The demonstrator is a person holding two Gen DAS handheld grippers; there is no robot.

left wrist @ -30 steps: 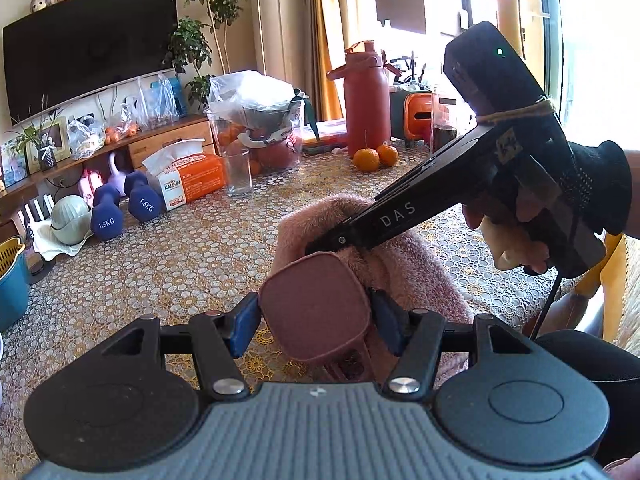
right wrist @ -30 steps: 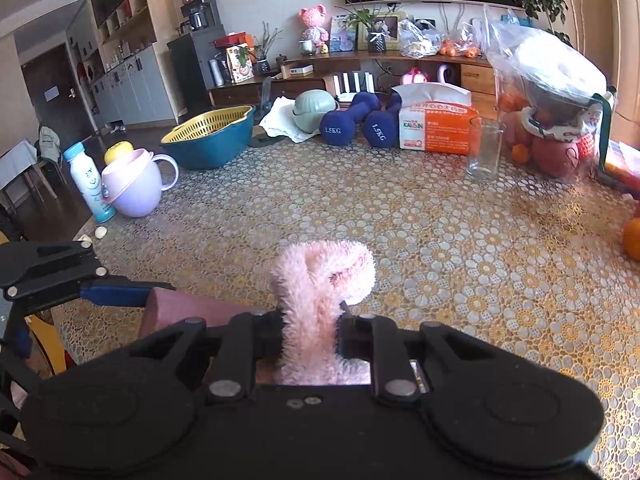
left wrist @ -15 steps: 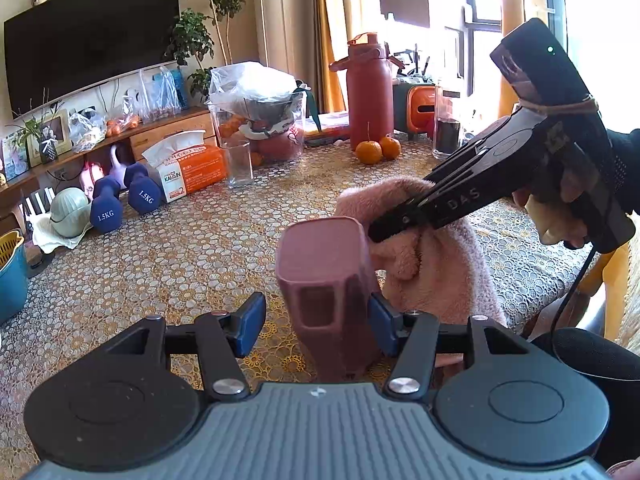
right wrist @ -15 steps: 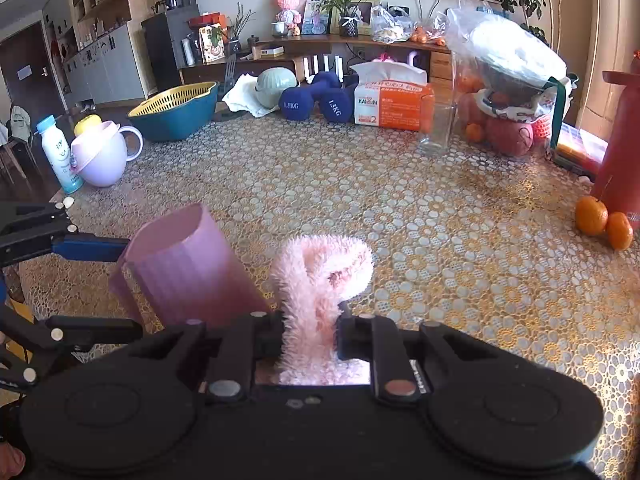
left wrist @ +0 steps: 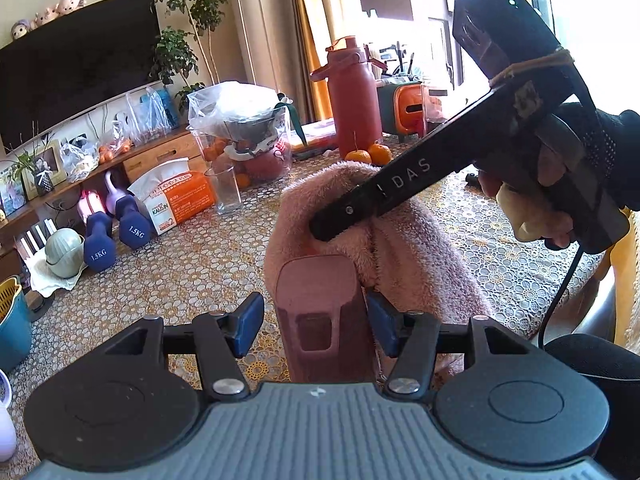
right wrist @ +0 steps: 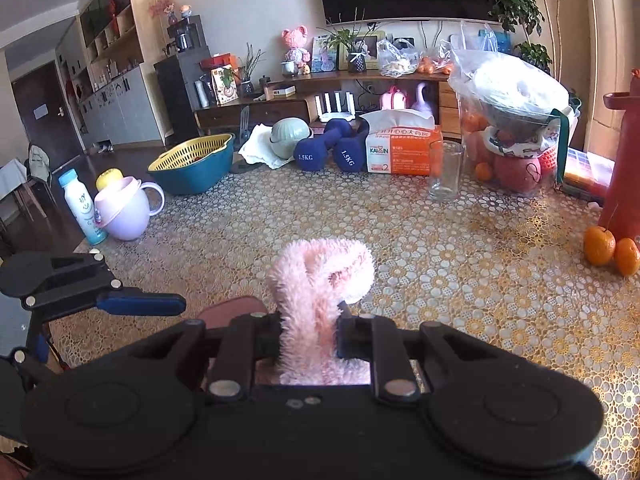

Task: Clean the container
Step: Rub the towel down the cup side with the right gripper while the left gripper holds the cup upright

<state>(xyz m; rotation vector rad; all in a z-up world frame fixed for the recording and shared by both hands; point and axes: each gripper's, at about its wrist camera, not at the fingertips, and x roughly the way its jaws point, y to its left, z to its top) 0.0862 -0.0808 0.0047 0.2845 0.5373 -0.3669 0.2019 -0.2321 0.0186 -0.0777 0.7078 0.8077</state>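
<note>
Lace tablecloth (right wrist: 460, 280), R gripper (right wrist: 308, 336) clamps pink towel (right wrist: 316, 292), container (left wrist: 320, 308) mouth hidden

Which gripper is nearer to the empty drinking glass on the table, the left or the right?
Neither clearly. The glass stands far across the table from both: the left gripper holds the pink container, the right gripper the pink towel, side by side.

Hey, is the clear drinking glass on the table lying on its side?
No, the clear glass stands upright on the patterned tablecloth, beside the orange tissue box.
</note>
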